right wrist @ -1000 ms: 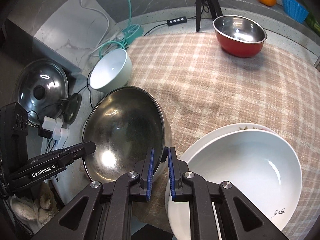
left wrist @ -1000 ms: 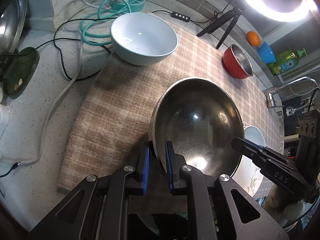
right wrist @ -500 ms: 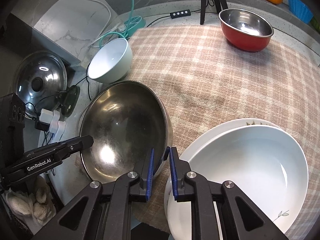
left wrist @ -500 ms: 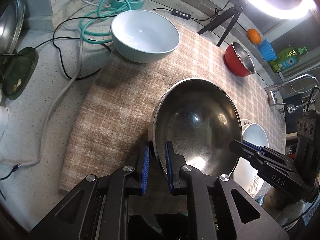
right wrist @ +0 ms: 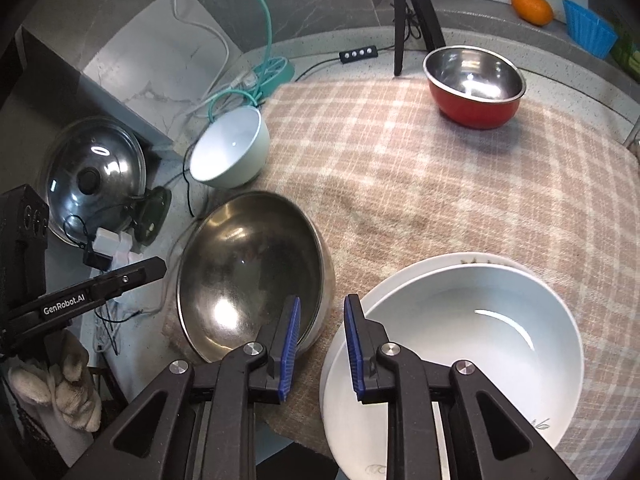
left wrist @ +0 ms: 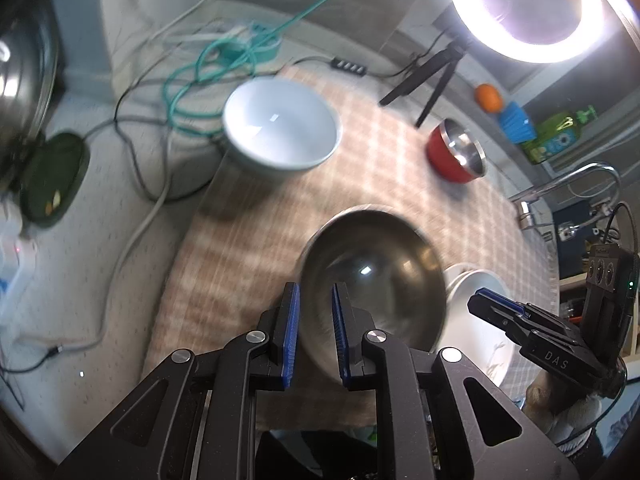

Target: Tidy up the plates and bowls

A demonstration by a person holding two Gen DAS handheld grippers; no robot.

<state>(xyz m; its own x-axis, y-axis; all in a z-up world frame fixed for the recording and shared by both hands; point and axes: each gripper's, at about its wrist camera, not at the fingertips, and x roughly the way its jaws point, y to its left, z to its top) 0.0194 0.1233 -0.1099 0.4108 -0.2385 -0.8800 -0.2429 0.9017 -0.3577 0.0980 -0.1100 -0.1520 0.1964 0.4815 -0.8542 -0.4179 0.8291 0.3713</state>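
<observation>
Both claws, left (left wrist: 314, 330) & right (right wrist: 319, 342), open astride steel bowl (right wrist: 248, 272) rim.

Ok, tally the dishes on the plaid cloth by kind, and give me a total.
Steel bowls: 2, the large steel bowl and the red-sided steel bowl.
Ceramic bowls: 2, the pale blue bowl and the white bowl.
Plates: 1, the white plate under the white bowl.
Total: 5.

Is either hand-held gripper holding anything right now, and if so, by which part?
Nothing is held. Both the left hand-held gripper and right hand-held gripper are open, straddling the steel bowl's rim without clamping it.
</observation>
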